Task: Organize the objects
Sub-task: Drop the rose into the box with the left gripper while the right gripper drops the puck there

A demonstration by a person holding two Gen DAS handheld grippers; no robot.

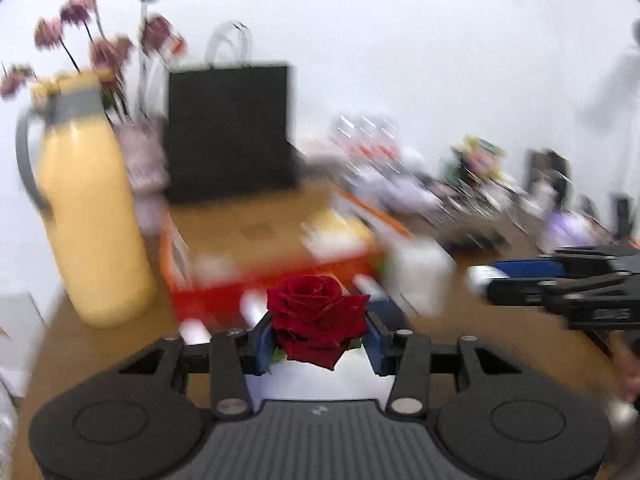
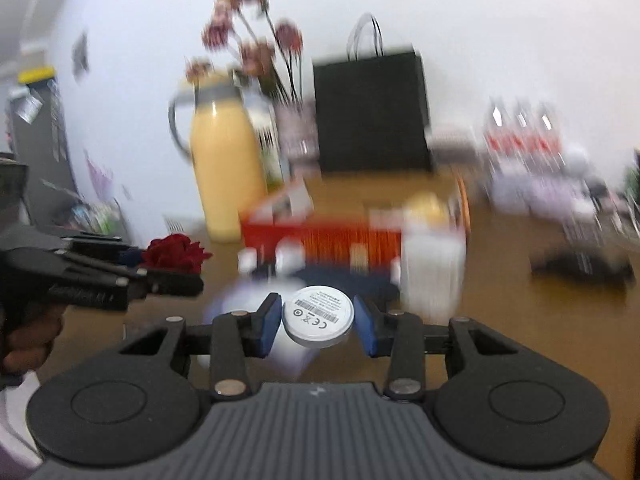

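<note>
From the left wrist, the left tongs [image 1: 319,334] are gripping a deep red velvety rose bloom [image 1: 318,316] between blue pads, lifted above the brown wooden surface [image 1: 100,344]. A tall smooth yellow jug with a grey handle [image 1: 92,208] is standing at left, a matte black paper bag [image 1: 228,128] behind an orange box [image 1: 276,264].

From the right wrist, the right tongs [image 2: 318,322] are clamping a flat round white disc with printed markings [image 2: 319,314] above the same surface, the rose sitting off to the left in the other tongs.

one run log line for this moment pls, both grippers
left gripper: shut on red rose | right gripper: shut on white disc | both above table
</note>
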